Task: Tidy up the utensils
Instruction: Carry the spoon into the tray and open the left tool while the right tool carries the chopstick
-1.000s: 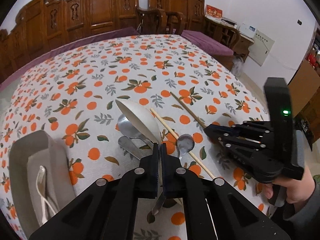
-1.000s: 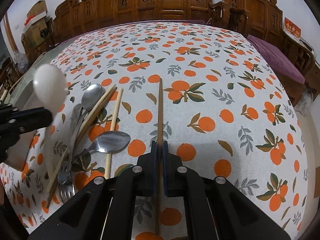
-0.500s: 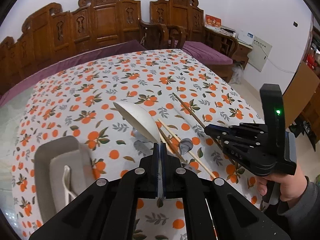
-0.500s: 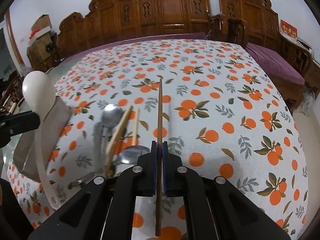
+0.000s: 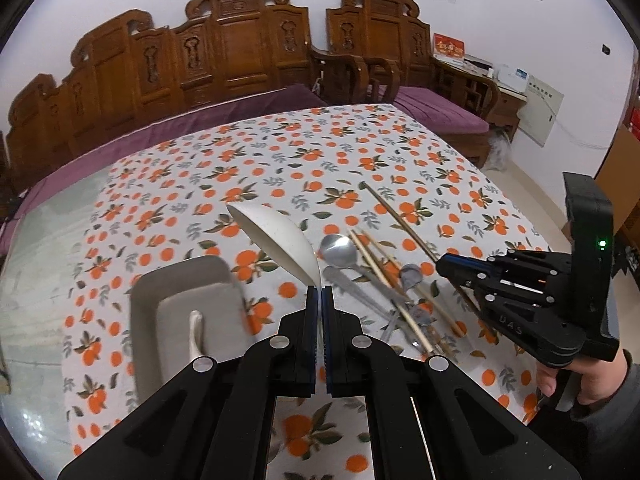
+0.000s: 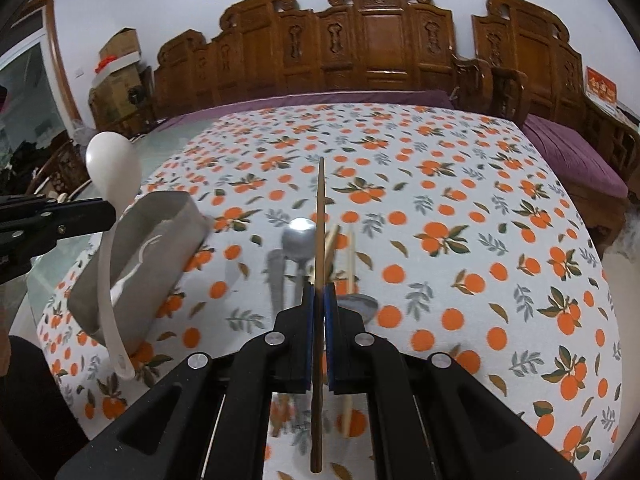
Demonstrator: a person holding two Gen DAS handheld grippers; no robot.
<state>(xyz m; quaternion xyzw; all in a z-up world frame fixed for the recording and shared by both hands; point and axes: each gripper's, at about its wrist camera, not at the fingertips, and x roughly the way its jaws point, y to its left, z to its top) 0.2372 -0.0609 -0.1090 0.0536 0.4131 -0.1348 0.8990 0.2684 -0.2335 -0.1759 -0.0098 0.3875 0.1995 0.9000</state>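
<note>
My left gripper (image 5: 320, 294) is shut on a white ladle-like spoon (image 5: 276, 242) and holds it in the air above the table; the spoon also shows in the right wrist view (image 6: 114, 168). My right gripper (image 6: 319, 290) is shut on a dark brown chopstick (image 6: 320, 216), lifted and pointing forward; the gripper itself shows in the left wrist view (image 5: 442, 266). A grey rectangular tray (image 5: 180, 280) with a white spoon (image 5: 196, 330) in it sits left of the pile. Metal spoons (image 5: 338, 250), a fork and light wooden chopsticks (image 5: 376, 264) lie in a pile on the tablecloth.
The table has an orange-patterned cloth (image 6: 440, 200); a bare glass strip (image 5: 44, 248) runs along its left side. Carved wooden chairs (image 6: 384, 36) and purple cushions (image 6: 568, 148) stand behind the table. The person's right hand (image 5: 576, 376) holds the right gripper.
Both grippers have risen well above the table with their loads. The white spoon came up off the pile and the dark chopstick left the cloth. The tray now lies closer under the left gripper.
</note>
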